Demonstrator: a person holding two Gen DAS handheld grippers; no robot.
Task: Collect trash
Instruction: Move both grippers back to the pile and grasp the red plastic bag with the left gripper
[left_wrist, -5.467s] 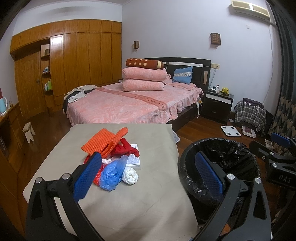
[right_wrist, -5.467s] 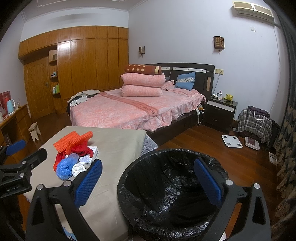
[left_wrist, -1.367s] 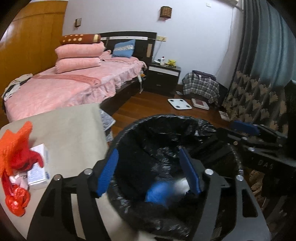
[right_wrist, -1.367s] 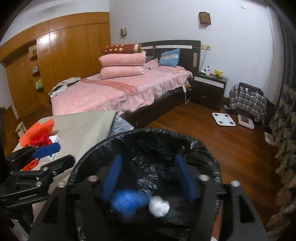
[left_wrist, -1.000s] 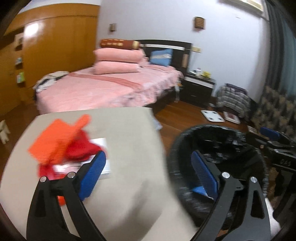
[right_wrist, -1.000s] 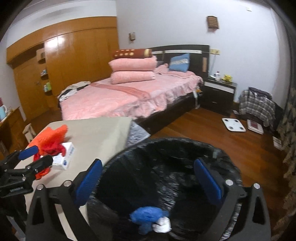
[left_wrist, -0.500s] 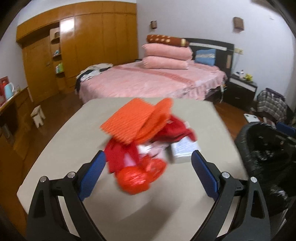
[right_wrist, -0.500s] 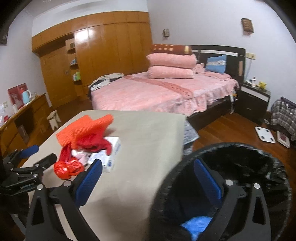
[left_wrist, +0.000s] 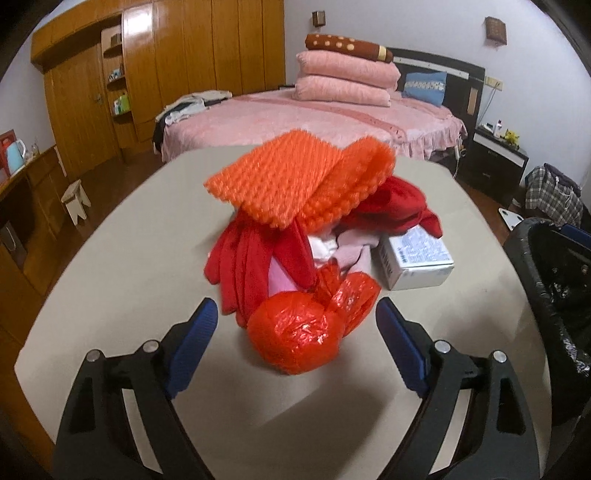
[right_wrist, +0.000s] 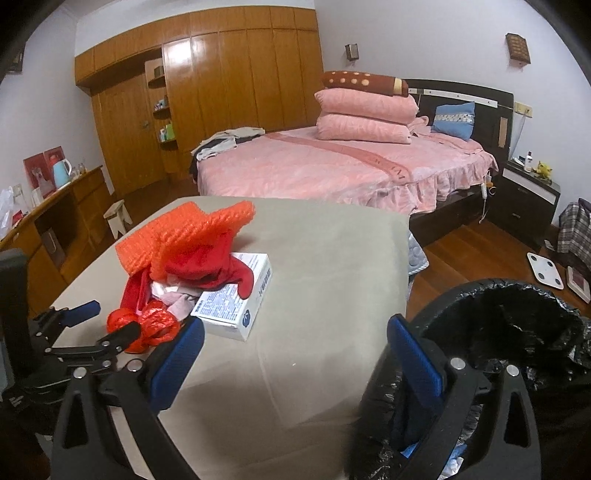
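We're part-way thru, by our read. In the right wrist view, the black-lined round trash bin (right_wrist: 517, 332) at lower right already has a bit of blue and white stuff low inside, behind our right gripper (right_wrist: 295, 354), which hangs wide open w/ nothing in it.

Left to do: the whole pile on the beige bench (left_wrist: 110, 277). In the left wrist view, the knotted red plastic bag (left_wrist: 303, 332) sits centre frame, just ahead of and btwn the blue pads of our left gripper (left_wrist: 295, 343), spread wide and empty, no contact yet. Behind the bag: red cloth (left_wrist: 258, 266), orange foam netting (left_wrist: 295, 181) on top, white printed carton (left_wrist: 417, 262) at right. The bag's prob our next grab.
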